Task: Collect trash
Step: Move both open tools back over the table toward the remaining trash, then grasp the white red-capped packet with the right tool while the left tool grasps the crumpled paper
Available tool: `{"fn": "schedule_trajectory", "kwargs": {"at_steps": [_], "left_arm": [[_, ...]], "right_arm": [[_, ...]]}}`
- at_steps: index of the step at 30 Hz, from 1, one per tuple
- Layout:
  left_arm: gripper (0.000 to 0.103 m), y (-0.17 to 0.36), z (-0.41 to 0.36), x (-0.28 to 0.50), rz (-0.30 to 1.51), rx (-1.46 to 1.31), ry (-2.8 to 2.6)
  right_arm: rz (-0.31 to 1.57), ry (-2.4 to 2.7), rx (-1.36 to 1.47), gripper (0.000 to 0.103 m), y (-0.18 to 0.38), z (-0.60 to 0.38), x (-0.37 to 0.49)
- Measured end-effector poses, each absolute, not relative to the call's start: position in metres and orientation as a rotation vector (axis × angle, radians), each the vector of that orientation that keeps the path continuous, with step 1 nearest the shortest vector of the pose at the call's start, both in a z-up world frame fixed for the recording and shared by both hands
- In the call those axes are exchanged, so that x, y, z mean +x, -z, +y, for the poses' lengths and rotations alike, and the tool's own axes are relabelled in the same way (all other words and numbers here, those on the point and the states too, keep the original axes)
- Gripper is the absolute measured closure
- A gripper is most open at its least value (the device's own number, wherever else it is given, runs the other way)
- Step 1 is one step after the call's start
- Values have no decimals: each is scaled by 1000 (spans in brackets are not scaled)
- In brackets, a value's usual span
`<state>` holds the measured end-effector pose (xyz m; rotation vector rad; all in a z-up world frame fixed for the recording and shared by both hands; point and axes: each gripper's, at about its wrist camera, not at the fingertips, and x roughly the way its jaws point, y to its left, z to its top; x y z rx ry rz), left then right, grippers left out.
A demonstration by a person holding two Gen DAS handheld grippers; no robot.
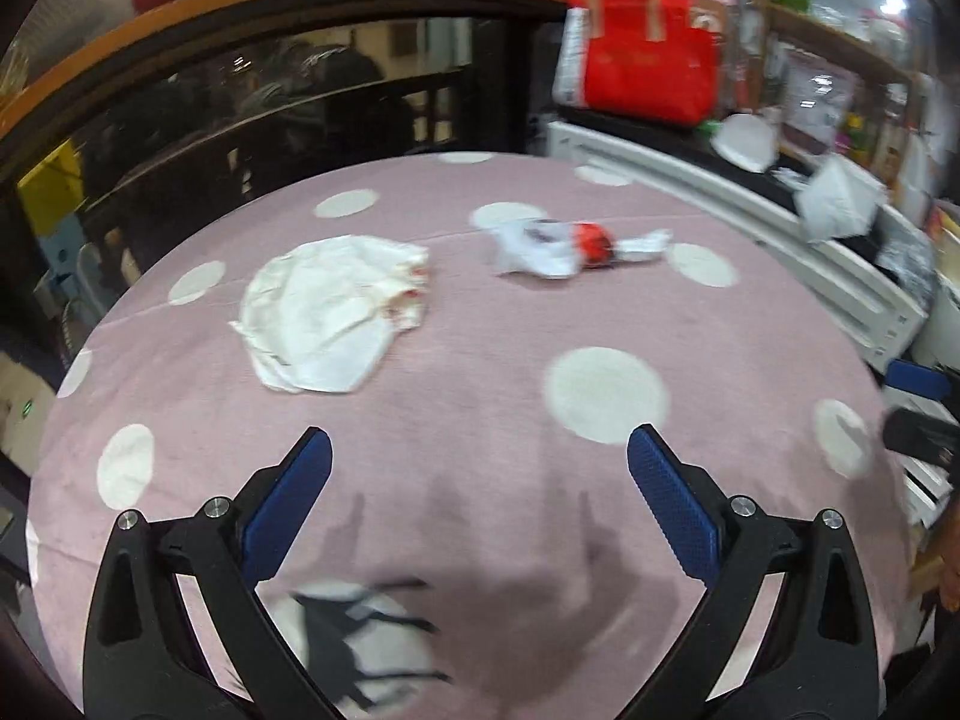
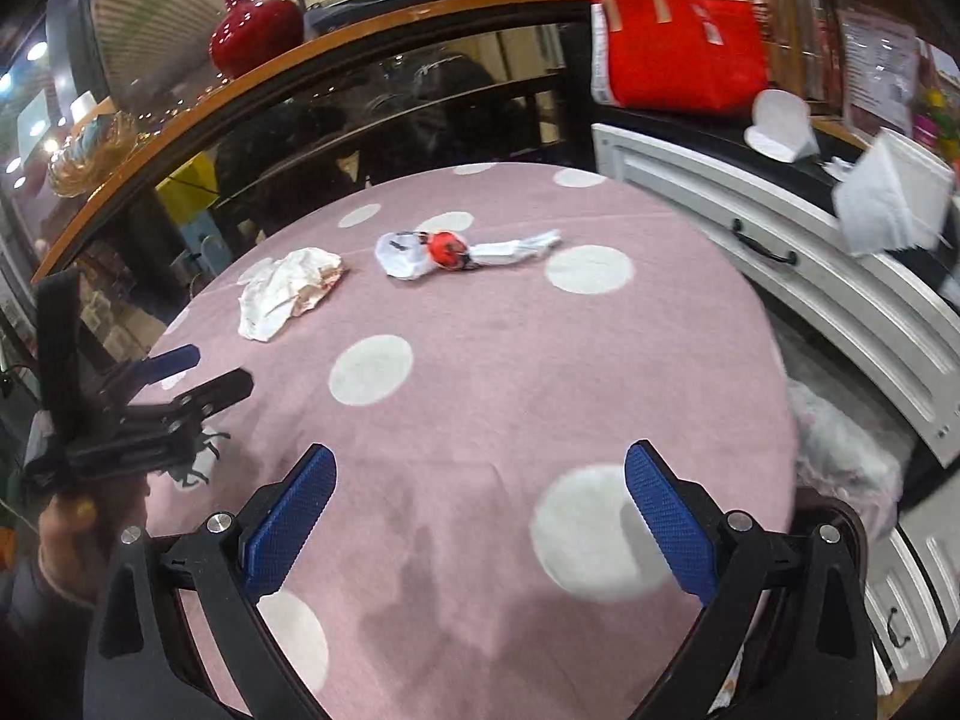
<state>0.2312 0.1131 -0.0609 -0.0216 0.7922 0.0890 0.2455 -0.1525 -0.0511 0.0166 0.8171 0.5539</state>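
Pink dotted tablecloth (image 1: 468, 396); crumpled paper (image 1: 333, 312) far left, light, soft, pinch a raised fold; left gripper (image 1: 480, 456) and right gripper (image 2: 480, 471) fingers spread, empty

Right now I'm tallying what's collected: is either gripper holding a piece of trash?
No: the left gripper and right gripper are open and empty; the crumpled paper and wrapper lie on the tablecloth.

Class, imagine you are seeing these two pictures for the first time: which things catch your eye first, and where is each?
First, the pink polka-dot tablecloth filling both views, with two bits of trash on its far half: a crumpled white paper to the left and a white-and-red wrapper to its right. Next, the bright red bag on the counter behind. Both grippers, left and right, hover with jaws wide open, empty.
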Motion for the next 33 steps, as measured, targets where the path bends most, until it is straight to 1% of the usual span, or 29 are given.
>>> {"fn": "schedule_trajectory", "kwargs": {"at_steps": [3,13,18,19,20,21,22,23,24,25,26,27,28,29,30,31,33], "left_arm": [[6,67,144,255,834,-71,-123],[6,81,221,305,903,-126,-170],[7,85,256,312,895,-260,-152],[8,85,260,313,891,-289,-138],[14,85,264,315,891,-318,-126],[23,85,267,316,893,-337,-121],[28,86,270,318,896,-363,-113],[37,87,272,320,895,-383,-103],[43,88,272,322,891,-402,-91],[46,87,272,322,884,-416,-77],[55,87,270,322,879,-425,-61],[65,87,268,322,877,-426,-51],[71,86,264,321,871,-421,-43],[80,85,261,321,865,-413,-41],[82,83,258,321,854,-404,-36],[83,81,253,320,840,-394,-33],[84,74,244,314,809,-368,-29]], "right_arm": [[823,-594,-2,7,50,-134,257],[780,-690,-231,7,48,-61,324],[782,-715,-260,7,53,-42,368],[784,-719,-279,8,56,-36,377],[786,-716,-298,8,59,-31,383],[790,-712,-315,8,62,-27,389],[798,-717,-331,10,67,-20,398],[804,-724,-339,11,69,-16,402],[810,-729,-353,15,72,-13,405],[820,-723,-374,25,76,-8,408],[832,-723,-387,33,80,-5,410],[843,-731,-388,48,82,-3,411],[855,-744,-385,59,85,-3,411],[853,-739,-383,63,85,-3,410],[845,-735,-380,70,84,-4,408],[845,-744,-366,76,83,-6,405],[844,-743,-339,78,80,-10,400]]}}
